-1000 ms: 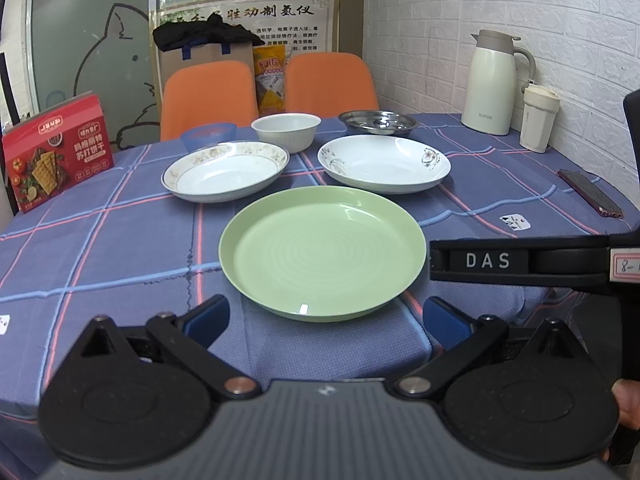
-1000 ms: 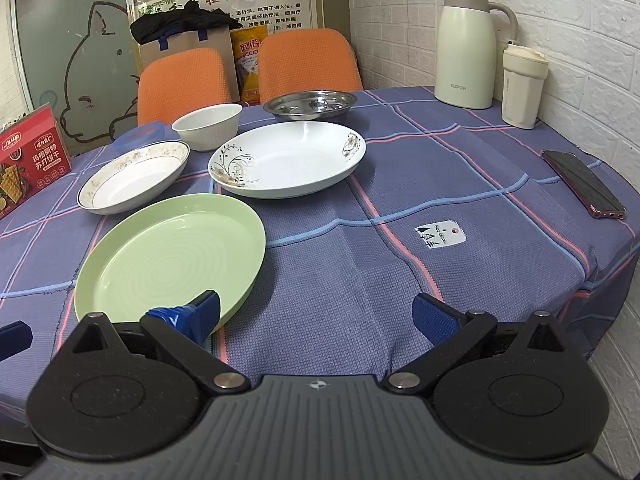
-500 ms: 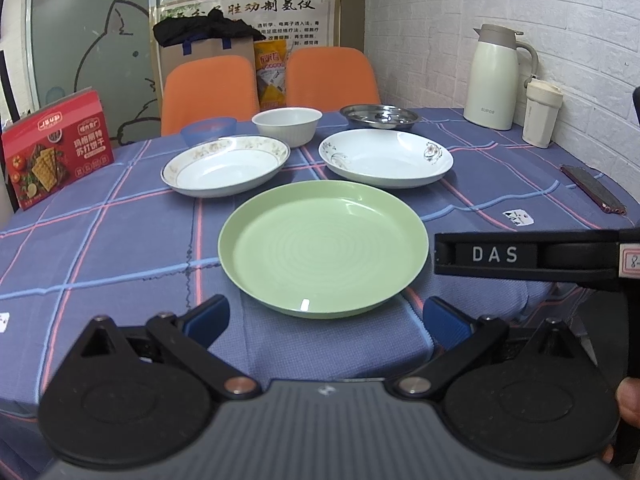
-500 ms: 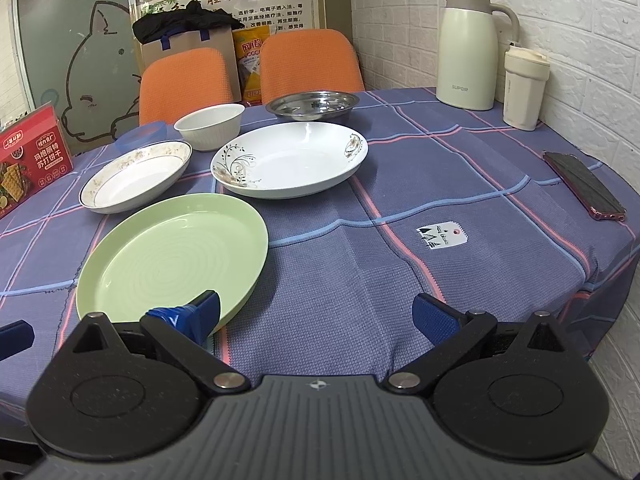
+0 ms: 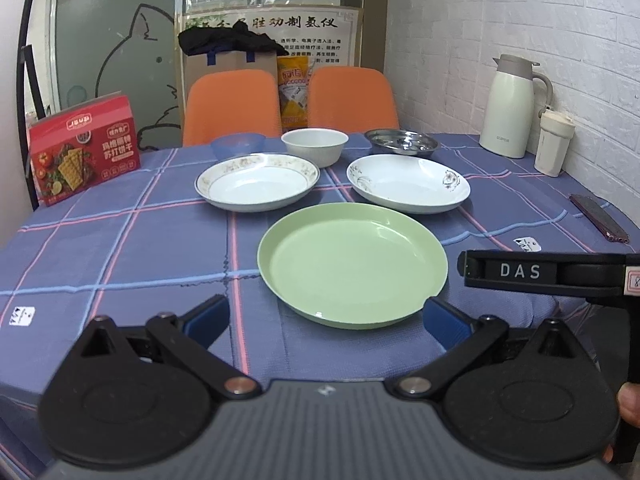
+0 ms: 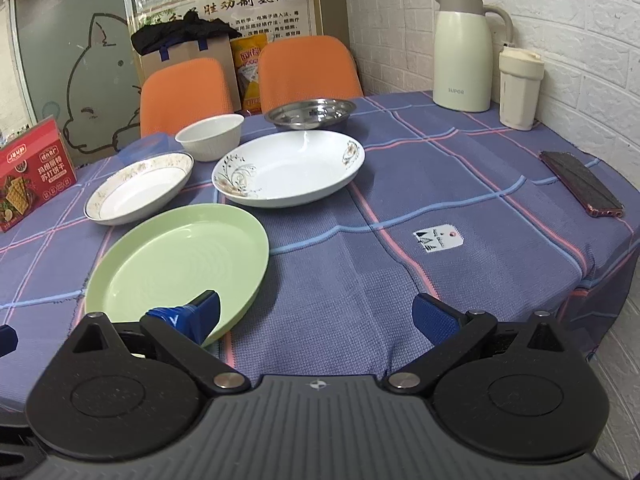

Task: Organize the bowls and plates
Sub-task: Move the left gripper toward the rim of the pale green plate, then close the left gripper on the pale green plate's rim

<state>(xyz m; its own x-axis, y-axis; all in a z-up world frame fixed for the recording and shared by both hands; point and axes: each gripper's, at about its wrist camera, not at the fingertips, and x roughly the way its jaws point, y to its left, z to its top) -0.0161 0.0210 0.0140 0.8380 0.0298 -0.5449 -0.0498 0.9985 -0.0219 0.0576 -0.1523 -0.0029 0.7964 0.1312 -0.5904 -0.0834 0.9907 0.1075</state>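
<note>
Green plate (image 5: 352, 266) nearest on table (image 5: 120, 240), two white plates (image 5: 257, 181) (image 5: 408, 184) and bowl (image 5: 314, 146) beyond; left gripper (image 5: 326, 318) and right gripper (image 6: 316, 316) fingers wide apart, holding nothing.

Both wrist views face the green plate (image 5: 352, 266) closely.

Our right gripper (image 6: 316, 316) hangs wide open, its left fingertip (image 6: 200, 312) over our green plate's (image 6: 176, 264) near rim.
</note>
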